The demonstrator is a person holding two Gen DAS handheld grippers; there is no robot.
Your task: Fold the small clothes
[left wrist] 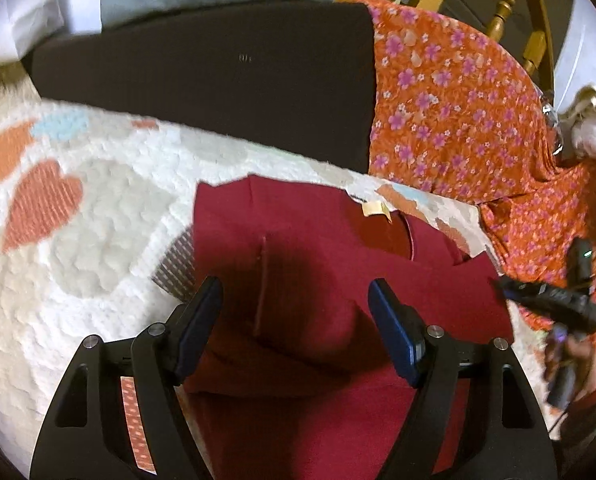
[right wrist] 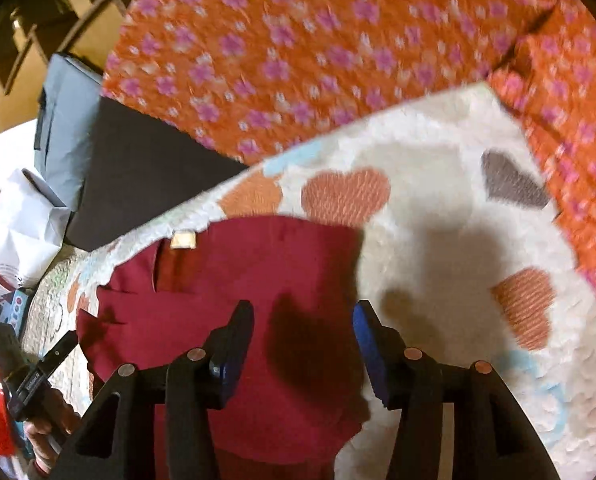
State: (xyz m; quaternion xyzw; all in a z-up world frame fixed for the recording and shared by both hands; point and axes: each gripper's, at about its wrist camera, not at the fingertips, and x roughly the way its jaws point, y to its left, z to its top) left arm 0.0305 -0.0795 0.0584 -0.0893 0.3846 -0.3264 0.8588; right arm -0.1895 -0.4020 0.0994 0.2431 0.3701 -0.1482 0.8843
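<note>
Maroon garment (left wrist: 318,280) is lying folded on my heart-patterned blanket (left wrist: 77,280); I'm holding left gripper (left wrist: 295,300) and right gripper (right wrist: 304,328) parted, gripping nothing.

The left claw (left wrist: 295,296) points down and forward, its two blue-padded fingers (left wrist: 390,320) spread wide apart with nothing pinched between them. The right claw (right wrist: 304,324) also tips down, its fingers (right wrist: 362,332) apart and empty. Off to the side of the left claw, a hand (left wrist: 570,364) grips the other claw's dark handle.
</note>
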